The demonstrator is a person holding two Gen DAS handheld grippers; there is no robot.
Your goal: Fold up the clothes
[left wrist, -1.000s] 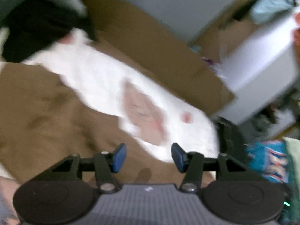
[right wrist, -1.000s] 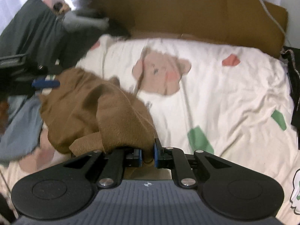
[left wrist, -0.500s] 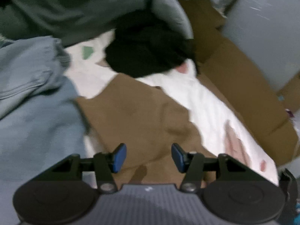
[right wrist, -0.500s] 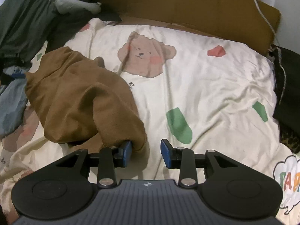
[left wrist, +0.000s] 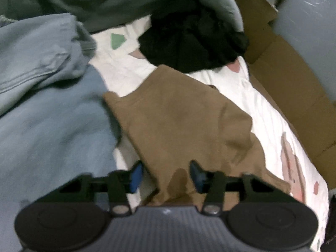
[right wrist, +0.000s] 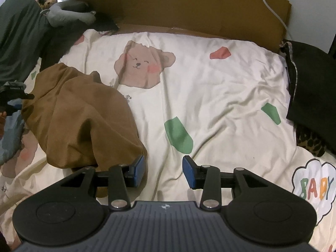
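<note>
Half-open above bedsheet [left wrist: 262,109], left gripper [left wrist: 166,175] closes around brown garment [left wrist: 178,115]; right gripper [right wrist: 162,171] widens, empty.

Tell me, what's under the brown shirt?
The brown shirt lies on the white bear-print bedsheet, which shows all around it. Whatever sits beneath its bunched folds is covered.

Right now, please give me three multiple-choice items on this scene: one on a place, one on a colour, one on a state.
1. Where is the brown garment in the right wrist view?
A. left of the bear print
B. on the cardboard
C. over the BABY cloud

2. What colour are the right claw pads?
A. red
B. blue
C. white

3. What lies between the right claw's pads?
A. only bedsheet
B. brown cloth
C. a black garment

Key: A, the garment lies left of the bear; B, the pads show blue; A, bare sheet fills the gap.
</note>
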